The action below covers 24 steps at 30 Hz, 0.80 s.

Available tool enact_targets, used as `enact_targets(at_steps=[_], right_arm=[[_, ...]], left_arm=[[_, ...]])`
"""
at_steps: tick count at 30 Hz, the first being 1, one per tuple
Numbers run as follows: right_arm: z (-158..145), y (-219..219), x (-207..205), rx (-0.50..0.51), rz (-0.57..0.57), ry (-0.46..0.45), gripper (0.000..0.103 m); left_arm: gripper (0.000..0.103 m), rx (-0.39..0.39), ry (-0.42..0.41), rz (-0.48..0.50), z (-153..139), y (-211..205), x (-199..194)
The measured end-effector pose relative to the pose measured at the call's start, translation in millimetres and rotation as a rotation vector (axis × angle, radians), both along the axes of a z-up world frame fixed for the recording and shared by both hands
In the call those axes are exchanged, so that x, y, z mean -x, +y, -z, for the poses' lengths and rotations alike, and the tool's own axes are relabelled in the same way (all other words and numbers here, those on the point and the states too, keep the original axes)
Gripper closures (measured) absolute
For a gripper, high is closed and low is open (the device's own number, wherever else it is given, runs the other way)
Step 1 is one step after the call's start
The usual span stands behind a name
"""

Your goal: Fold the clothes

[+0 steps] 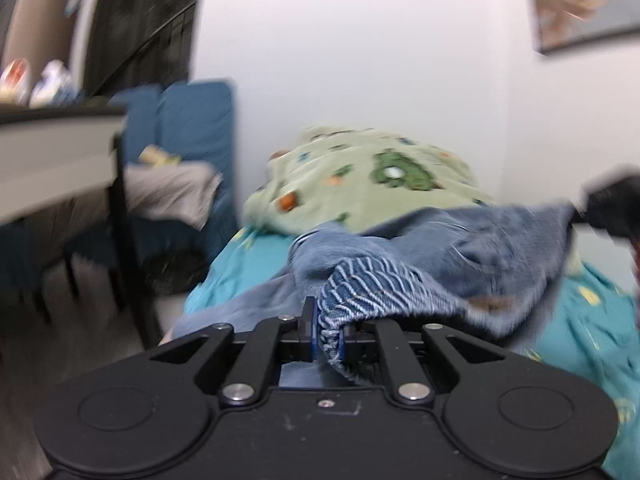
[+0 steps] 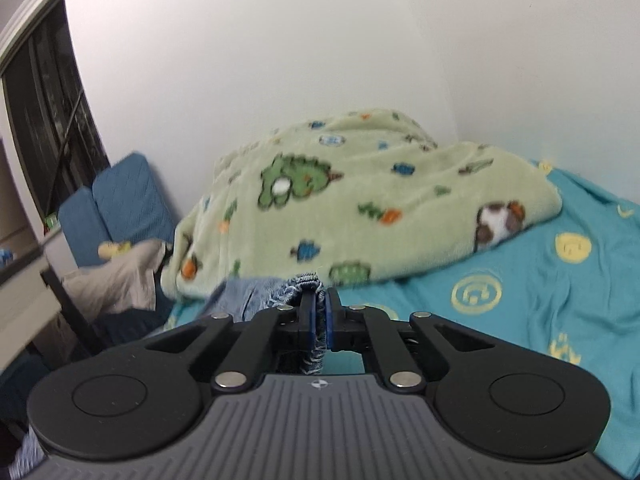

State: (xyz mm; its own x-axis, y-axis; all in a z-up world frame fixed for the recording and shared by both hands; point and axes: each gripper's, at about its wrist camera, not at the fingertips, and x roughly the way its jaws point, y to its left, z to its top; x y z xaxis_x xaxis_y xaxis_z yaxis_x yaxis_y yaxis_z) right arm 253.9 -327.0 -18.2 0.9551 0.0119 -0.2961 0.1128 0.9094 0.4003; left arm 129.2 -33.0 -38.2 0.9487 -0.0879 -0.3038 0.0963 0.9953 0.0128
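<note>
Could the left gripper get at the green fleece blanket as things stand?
Probably not right away. The left gripper is shut on the denim garment, whose bunched cloth lies between it and the green fleece blanket. The right gripper pinches the same denim, so both are occupied.

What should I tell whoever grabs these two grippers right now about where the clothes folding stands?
Left gripper: shut on the elastic waistband of the denim garment.
Right gripper: shut on another part of the same waistband.
The garment hangs bunched between them over the teal bedsheet, in front of the green fleece blanket.
Done: both grips taken.
Left: spread it flat on the bed, then fold; no fold shows yet.
</note>
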Motion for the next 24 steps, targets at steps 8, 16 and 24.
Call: enact_targets(at_steps=[8, 16, 24], right_arm=[[-38, -70, -46, 0.063, -0.01, -0.007, 0.1], [-29, -145, -109, 0.141, 0.01, 0.04, 0.1], [44, -185, -172, 0.231, -0.063, 0.1, 0.098]], left_arm=[[0.095, -0.024, -0.056, 0.188, -1, -104, 17], [0.095, 0.007, -0.062, 0.306, 22, -218, -26], [0.092, 0.013, 0.052, 0.346, 102, -293, -69]])
